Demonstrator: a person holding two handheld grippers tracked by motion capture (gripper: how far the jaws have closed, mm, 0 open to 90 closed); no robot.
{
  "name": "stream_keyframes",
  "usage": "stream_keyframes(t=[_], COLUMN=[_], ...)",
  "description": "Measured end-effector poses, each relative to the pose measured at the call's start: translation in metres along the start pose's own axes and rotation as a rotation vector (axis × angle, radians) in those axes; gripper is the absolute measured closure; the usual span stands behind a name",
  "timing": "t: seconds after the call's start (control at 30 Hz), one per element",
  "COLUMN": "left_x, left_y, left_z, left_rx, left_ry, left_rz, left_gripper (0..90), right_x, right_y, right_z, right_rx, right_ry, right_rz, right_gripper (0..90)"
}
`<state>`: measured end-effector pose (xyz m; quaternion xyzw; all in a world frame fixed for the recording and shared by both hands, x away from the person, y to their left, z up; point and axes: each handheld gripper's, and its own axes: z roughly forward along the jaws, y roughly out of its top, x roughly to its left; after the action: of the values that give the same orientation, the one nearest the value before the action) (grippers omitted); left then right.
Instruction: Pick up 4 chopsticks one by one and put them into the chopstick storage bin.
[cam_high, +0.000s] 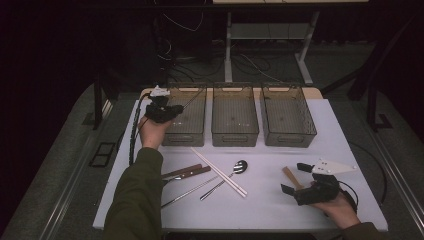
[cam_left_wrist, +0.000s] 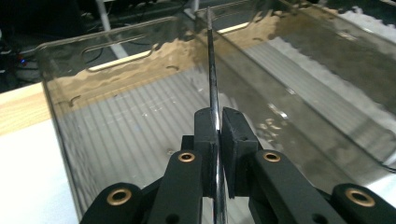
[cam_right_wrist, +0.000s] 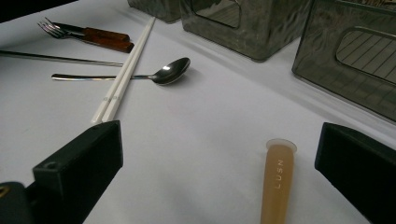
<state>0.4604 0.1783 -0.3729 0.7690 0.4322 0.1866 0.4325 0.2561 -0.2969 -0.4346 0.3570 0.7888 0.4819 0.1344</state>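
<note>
Thin metal rod (cam_left_wrist: 214, 79) is running off the bottom edge of the left gripper view, lower end hidden betw. the pads. Tan handle (cam_right_wrist: 276, 184) is getting cut off at the bottom edge in the right gripper view. Fork (cam_right_wrist: 52, 29) tines too small/blurry to count.

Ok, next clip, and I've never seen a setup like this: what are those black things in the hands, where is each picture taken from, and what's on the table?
A person holds a hand-operated two-jaw clamp in each hand. The high view looks down on the white table; the other two come from cameras riding on the clamps. The left gripper is shut on a thin metal rod, perhaps a chopstick, above the left clear plastic bin of three. The right gripper is open, jaws either side of a tan stick-like handle lying on the table. Also there: white chopsticks, a steel spoon, wooden-handled cutlery and another thin metal rod.
</note>
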Motion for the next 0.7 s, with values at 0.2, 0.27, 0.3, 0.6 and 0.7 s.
stream_keyframes(t=[0.2, 0.27, 0.3, 0.6, 0.7], left_x=[0.007, 0.008, 0.009, 0.011, 0.011], left_y=[-0.005, -0.007, -0.007, -0.016, -0.015], left_z=[0.010, 0.012, 0.013, 0.020, 0.020], left_rx=[0.015, 0.032, 0.044, 0.096, 0.092], left_ry=[0.028, 0.037, 0.044, 0.062, 0.059], left_rz=[-0.038, -0.041, -0.039, -0.054, -0.059], left_gripper=[84.6, 84.6, 84.6, 84.5, 84.4], right_x=[0.000, 0.000, 0.000, 0.000, 0.000], right_y=[0.000, 0.000, 0.000, 0.000, 0.000], right_z=[0.000, 0.000, 0.000, -0.001, -0.001], right_rx=[-0.001, -0.002, -0.002, -0.006, -0.005], right_ry=[-0.001, -0.001, -0.001, -0.001, -0.001], right_rz=[0.004, 0.004, 0.004, 0.007, 0.006], right_gripper=[1.0, 1.1, 1.1, 1.0, 1.0])
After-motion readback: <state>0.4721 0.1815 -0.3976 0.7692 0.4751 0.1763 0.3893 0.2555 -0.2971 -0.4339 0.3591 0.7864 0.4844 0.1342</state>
